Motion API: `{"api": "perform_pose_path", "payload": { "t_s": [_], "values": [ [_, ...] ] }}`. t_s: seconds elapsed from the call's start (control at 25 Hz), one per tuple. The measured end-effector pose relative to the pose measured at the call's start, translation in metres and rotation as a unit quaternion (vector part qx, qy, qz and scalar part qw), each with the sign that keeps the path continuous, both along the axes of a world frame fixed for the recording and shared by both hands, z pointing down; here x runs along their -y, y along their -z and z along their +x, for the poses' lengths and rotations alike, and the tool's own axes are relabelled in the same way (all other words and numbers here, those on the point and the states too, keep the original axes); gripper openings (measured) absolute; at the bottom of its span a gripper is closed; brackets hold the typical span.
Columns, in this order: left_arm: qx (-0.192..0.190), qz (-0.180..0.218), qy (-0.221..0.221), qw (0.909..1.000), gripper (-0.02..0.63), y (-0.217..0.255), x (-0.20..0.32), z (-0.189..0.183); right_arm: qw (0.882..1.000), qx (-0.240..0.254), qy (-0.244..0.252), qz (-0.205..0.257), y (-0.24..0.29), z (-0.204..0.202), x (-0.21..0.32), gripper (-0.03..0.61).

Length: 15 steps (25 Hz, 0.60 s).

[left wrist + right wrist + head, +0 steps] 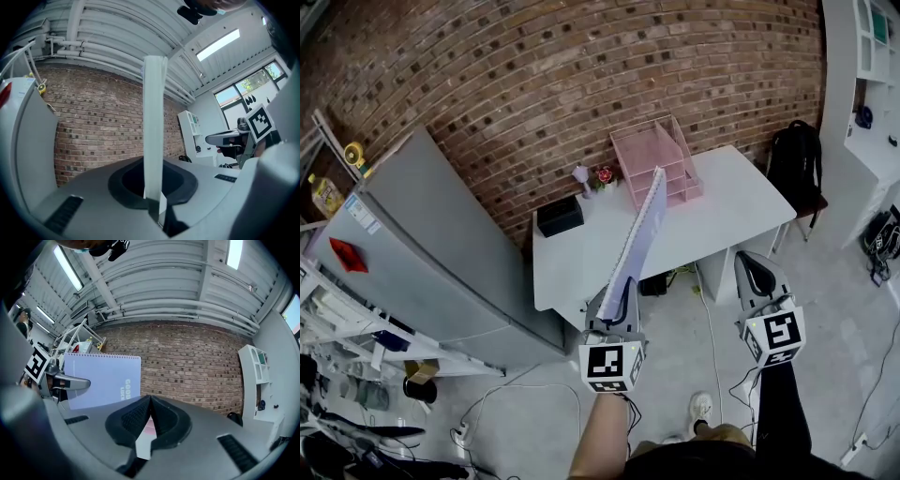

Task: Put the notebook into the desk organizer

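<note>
My left gripper (pixel 617 292) is shut on the lower end of a lavender spiral notebook (pixel 638 234), which stands on edge and slants up towards the table. In the left gripper view the notebook (pixel 153 126) shows edge-on as a pale strip clamped between the jaws. The pink wire desk organizer (pixel 657 157) stands at the back of the white table (pixel 727 211), just beyond the notebook's top. To the right, my right gripper (pixel 753 265) is shut and holds nothing. The right gripper view shows its shut jaws (pixel 150 401), with the notebook's cover (pixel 101 380) and the left gripper (pixel 65 383) at the left.
A black box (pixel 560 216) and two small flower ornaments (pixel 604 176) sit on the table's back left. A grey fridge (pixel 431 244) stands at the left, with a backpack (pixel 794 161) and white shelves (pixel 867 103) at the right. Cables trail over the floor.
</note>
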State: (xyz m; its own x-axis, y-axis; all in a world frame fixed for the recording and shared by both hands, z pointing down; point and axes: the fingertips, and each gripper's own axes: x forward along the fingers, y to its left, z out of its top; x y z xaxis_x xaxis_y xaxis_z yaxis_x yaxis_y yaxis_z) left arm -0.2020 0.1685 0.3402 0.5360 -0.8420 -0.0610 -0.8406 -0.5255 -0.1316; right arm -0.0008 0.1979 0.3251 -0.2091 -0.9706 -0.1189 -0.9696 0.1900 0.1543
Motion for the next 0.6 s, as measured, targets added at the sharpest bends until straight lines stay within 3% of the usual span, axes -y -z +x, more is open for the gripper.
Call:
{"api": "perform_pose_path", "payload": {
  "t_s": [0.6],
  "values": [
    [0.0,-0.023,0.031,0.9993,0.037,-0.025,0.111,0.06,1.0,0.003,0.025,-0.013,-0.016,0.066,0.118,0.021]
  ]
}}
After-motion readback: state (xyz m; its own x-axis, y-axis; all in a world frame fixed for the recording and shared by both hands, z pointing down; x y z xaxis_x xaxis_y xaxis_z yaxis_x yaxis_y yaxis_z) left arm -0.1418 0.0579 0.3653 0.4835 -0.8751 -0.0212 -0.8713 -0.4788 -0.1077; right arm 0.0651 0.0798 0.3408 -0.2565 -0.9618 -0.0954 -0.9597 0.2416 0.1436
